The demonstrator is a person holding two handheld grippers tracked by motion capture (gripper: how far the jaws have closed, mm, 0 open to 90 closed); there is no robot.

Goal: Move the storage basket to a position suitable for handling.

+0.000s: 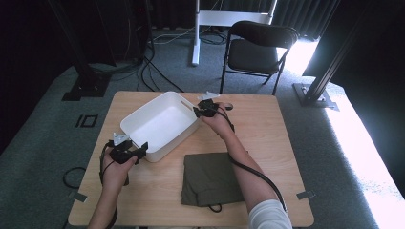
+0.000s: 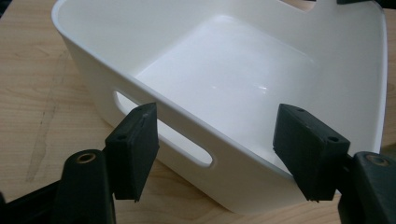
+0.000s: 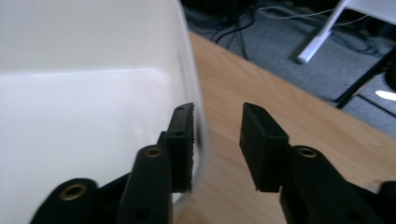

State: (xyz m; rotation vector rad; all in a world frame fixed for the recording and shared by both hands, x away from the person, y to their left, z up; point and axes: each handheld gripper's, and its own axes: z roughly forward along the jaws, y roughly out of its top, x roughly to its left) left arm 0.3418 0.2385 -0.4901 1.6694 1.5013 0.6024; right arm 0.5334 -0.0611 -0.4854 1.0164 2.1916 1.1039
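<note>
a white plastic bin sits empty on the wooden table, turned at an angle, with a folded olive-green cloth lying apart from it toward the person's side. the left gripper is at the bin's near corner; in the left gripper view its jaws stand apart, one outside the wall beside the slot handle and the other over the inside, straddling the rim without pressing on it. the right gripper is at the far corner, and in the right gripper view its jaws also stand apart with the thin rim between them: the inner one looks to be at or very near the wall, the outer one clear of it, so nothing is clamped. the bin looks light and fairly stiff, though the thin walls would probably flex a little under a hard pinch. its surface is smooth and glossy, so it may slip in the jaws if gripped lightly or lifted unevenly. the rolled rim at two opposite corners seems the sensible place to take hold, keeping both sides level; the slot handle offers an edge to hook against. it does not look fragile, but a one-sided lift would likely tip or swing it.
</note>
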